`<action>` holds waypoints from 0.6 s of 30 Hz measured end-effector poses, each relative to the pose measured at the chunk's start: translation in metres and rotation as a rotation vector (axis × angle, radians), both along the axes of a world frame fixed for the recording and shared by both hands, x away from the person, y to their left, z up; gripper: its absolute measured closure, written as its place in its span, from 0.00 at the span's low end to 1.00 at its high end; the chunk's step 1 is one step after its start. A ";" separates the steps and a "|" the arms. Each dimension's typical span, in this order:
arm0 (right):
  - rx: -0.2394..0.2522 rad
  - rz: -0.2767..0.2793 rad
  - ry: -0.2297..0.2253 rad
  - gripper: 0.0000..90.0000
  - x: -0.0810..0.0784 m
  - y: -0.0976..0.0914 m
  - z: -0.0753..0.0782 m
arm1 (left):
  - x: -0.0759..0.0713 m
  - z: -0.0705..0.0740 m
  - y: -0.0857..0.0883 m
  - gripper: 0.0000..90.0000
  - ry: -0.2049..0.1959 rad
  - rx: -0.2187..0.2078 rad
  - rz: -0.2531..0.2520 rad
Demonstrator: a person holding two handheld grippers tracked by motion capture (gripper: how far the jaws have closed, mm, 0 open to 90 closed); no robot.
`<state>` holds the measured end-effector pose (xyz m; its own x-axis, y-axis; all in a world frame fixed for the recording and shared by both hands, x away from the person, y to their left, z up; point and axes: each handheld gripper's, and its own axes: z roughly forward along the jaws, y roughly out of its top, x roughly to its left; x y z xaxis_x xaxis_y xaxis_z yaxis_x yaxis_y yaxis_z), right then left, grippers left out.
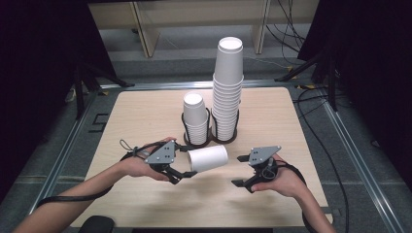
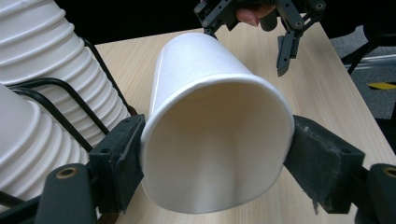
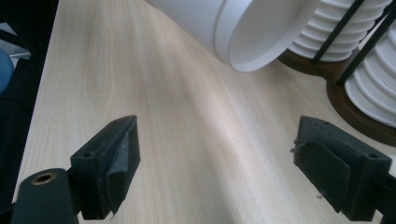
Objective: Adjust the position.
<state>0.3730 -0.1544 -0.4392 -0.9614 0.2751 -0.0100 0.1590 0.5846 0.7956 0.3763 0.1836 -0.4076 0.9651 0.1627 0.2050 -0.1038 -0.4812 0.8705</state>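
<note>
At centre frame above the bench, the left gripper is clenching a sideways white paper cup while the right gripper, jaws released, is facing it.

White paper cup: plain, empty, lying on side in air above table, not touching it. Open mouth clamped between pads of left gripper, rim squeezed slightly oval; closed base points away from that claw, toward right gripper. Base stops just short of right claw's spread jaws, apart from them.
</note>
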 end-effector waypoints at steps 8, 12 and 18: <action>-0.014 0.014 -0.022 0.17 0.003 0.003 0.004 | 0.001 0.005 0.001 0.26 0.001 0.029 -0.016; -0.024 0.027 -0.011 0.17 0.004 0.006 0.005 | 0.001 0.006 0.000 0.26 0.002 0.049 -0.025; -0.036 0.035 -0.024 0.17 0.005 0.008 0.005 | 0.001 0.006 0.000 0.26 0.007 0.061 -0.039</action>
